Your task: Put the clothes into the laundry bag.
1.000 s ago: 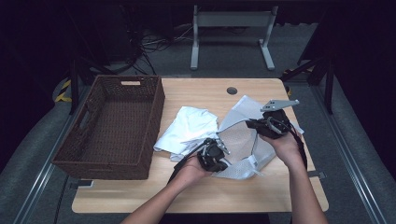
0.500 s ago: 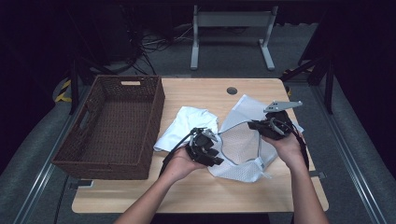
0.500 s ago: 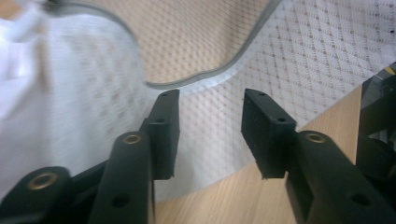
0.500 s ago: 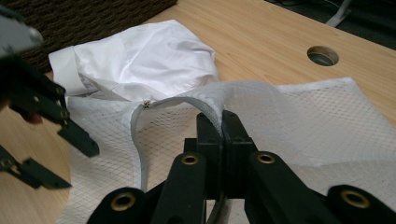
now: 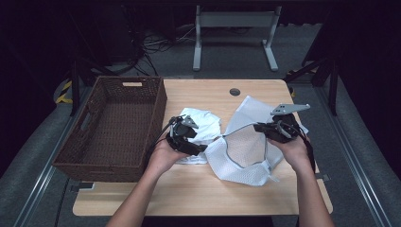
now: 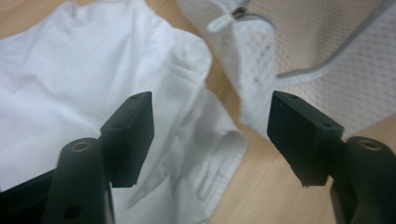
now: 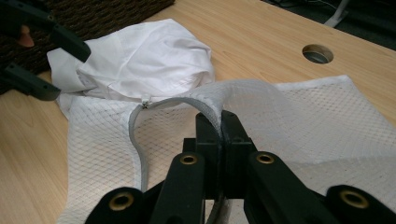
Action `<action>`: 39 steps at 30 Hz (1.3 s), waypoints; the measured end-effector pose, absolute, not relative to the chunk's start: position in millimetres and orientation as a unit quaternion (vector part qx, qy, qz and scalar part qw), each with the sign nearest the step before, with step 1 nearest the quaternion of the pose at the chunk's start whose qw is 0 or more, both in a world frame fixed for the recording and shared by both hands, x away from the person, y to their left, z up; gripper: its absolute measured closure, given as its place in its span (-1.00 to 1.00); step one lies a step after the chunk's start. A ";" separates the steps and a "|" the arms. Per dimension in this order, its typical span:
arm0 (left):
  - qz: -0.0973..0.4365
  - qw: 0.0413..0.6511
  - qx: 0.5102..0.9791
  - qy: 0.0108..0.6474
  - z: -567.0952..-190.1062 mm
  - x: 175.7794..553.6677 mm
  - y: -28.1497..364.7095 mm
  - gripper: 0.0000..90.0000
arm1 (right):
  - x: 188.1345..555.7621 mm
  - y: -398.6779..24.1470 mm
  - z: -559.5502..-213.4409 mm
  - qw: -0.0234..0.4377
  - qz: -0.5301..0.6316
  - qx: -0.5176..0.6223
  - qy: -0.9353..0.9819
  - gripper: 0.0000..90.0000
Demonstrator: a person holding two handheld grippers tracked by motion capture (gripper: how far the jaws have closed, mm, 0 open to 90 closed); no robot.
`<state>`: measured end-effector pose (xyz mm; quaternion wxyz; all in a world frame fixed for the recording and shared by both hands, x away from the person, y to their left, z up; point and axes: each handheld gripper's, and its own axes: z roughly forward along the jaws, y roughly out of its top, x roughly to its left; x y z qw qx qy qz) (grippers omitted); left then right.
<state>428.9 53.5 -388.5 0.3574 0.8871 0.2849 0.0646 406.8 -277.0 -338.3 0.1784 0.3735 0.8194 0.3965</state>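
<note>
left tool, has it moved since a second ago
Yes. In the high view the left tool has shifted left, toward the wicker basket, off the mesh bag and over the white shirt; its jaws have just been opening, empty.

The wooden desk [image 5: 198, 189] carries a wicker basket [image 5: 113, 130] at its left; white garment [image 5: 203, 125] just right of the basket, mesh bag [image 5: 246, 161] beyond the garment.

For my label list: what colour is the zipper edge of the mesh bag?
Grey, on the white mesh bag; clearest in the right gripper view.
</note>
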 end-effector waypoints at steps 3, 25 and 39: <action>0.085 0.344 0.886 0.301 -391.4 436.0 55.1 -0.44 | 406.4 -276.1 -338.6 0.177 0.394 0.372 0.822 0.95; 0.082 0.249 0.890 0.374 -434.6 478.0 44.2 -0.99 | 410.0 -273.1 -346.9 0.170 0.381 0.367 0.831 0.95; 0.098 0.235 0.901 0.351 -451.6 468.6 42.0 -0.87 | 410.3 -271.5 -348.6 0.171 0.377 0.366 0.834 0.95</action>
